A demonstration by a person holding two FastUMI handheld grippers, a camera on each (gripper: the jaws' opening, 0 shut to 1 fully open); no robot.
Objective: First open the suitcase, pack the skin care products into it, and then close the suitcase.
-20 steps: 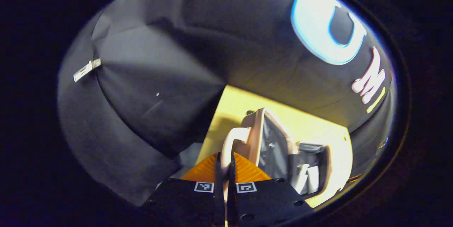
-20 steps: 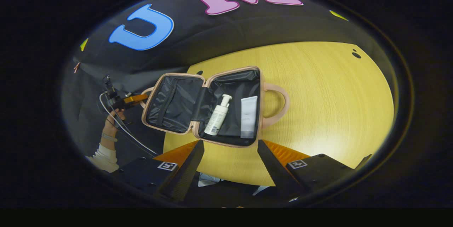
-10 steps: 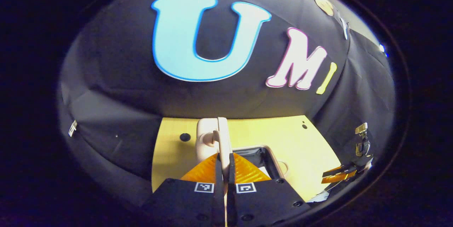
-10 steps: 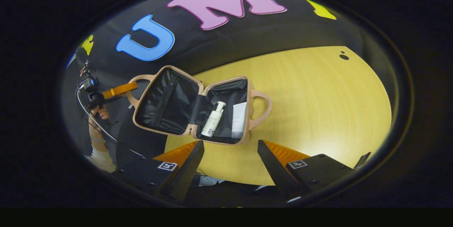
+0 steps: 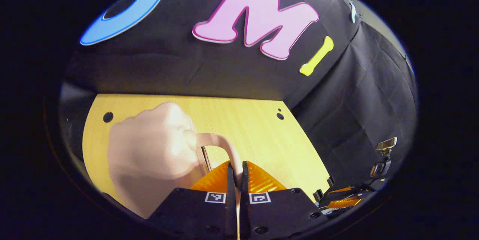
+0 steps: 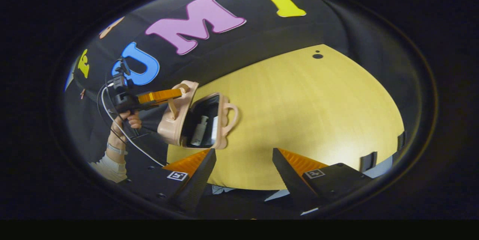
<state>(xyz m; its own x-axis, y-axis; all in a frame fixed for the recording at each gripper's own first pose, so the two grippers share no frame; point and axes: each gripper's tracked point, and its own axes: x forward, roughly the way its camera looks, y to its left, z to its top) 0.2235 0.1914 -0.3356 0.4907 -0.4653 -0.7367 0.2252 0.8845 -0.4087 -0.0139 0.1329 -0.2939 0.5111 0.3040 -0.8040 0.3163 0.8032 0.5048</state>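
Left tool (image 5: 236, 174): clamped on lid handle (image 5: 219, 144), suitcase (image 6: 194, 120) lid held half-raised.
Right tool (image 6: 243, 161): held wide apart, nothing gripped, above tabletop (image 6: 299, 109).
Products: two seen inside, pump bottle (image 6: 200, 130) and tube (image 6: 214, 132).

The left gripper (image 6: 179, 94) pinches the lid handle of the pink suitcase (image 6: 172, 122) (lid tilted partway over), a pump bottle (image 6: 200, 129) inside. The right gripper (image 6: 243, 165) hangs spread above the wooden table (image 6: 299, 112).
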